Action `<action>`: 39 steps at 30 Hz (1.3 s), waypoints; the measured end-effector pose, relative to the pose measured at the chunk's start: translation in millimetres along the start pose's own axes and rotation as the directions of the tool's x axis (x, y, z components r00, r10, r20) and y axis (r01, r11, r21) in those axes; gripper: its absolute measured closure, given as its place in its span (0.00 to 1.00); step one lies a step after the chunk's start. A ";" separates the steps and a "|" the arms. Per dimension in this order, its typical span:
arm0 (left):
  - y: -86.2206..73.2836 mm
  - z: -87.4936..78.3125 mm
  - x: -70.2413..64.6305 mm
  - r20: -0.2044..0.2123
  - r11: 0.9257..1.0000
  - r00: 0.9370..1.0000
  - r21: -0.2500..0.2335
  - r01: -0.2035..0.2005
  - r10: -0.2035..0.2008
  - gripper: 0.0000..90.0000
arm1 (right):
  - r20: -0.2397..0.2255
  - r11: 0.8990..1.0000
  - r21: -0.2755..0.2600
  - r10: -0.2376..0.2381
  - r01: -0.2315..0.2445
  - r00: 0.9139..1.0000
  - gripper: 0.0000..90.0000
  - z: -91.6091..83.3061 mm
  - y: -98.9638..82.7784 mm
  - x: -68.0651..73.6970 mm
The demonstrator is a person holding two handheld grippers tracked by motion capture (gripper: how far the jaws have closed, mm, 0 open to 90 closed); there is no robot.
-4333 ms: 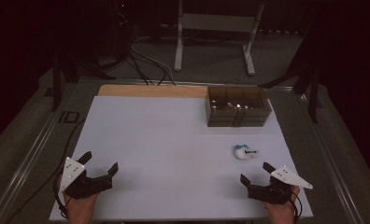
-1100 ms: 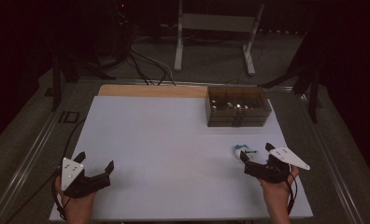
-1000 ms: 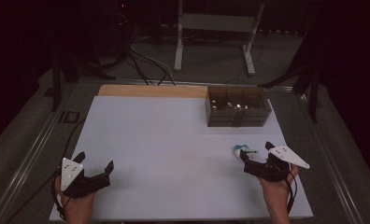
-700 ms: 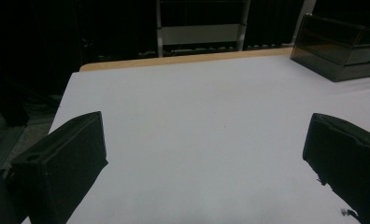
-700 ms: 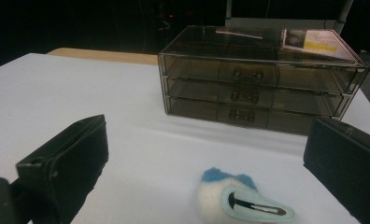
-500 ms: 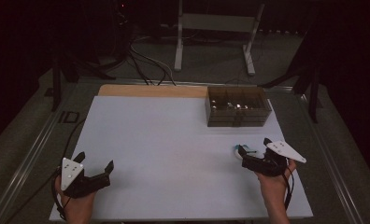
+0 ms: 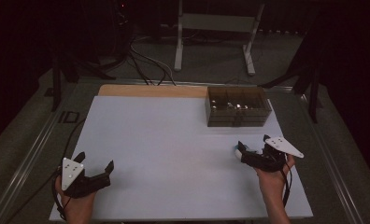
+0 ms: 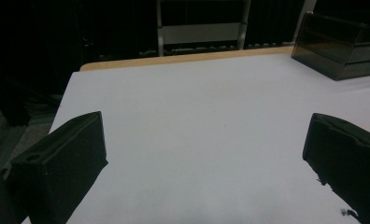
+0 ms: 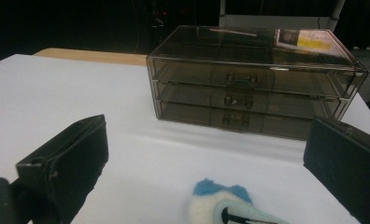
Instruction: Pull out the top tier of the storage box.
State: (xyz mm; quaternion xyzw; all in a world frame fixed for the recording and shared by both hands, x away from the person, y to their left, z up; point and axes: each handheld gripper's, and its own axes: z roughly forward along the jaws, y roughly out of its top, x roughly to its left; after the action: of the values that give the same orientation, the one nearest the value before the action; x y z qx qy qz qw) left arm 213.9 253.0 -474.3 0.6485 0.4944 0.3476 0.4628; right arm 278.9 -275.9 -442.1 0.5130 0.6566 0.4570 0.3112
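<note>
Two grippers, jaws spread on both: right gripper (image 7: 246, 152) straddling one blue-and-white plush toy (image 9: 230, 205) on the white table (image 7: 174, 140), near one smoked three-drawer box (image 9: 253, 79); left gripper (image 7: 95, 170) well apart, at near left corner, holding nothing.

My left gripper (image 7: 95, 173) sits at the near left corner of the worktop (image 7: 164, 140), well apart from everything. My right gripper (image 7: 243, 152) is at the near right, with the small plush toy (image 9: 225, 205) lying between its jaws. The drawer box (image 7: 237, 106) stands behind the toy, at the far right of the worktop.
</note>
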 end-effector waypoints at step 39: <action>-0.1 0.7 -2.1 -0.001 1.000 1.000 0.002 -0.003 0.003 0.01 | 0.027 1.000 -0.020 0.013 -0.012 1.000 0.00 33.3 20.4 -4.8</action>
State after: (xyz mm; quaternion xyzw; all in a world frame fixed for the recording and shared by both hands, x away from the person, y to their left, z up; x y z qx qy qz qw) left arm 214.0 250.8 -474.6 0.6497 0.4940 0.3481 0.4612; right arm 317.4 -270.0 -436.5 0.5199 0.6445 0.4586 0.3224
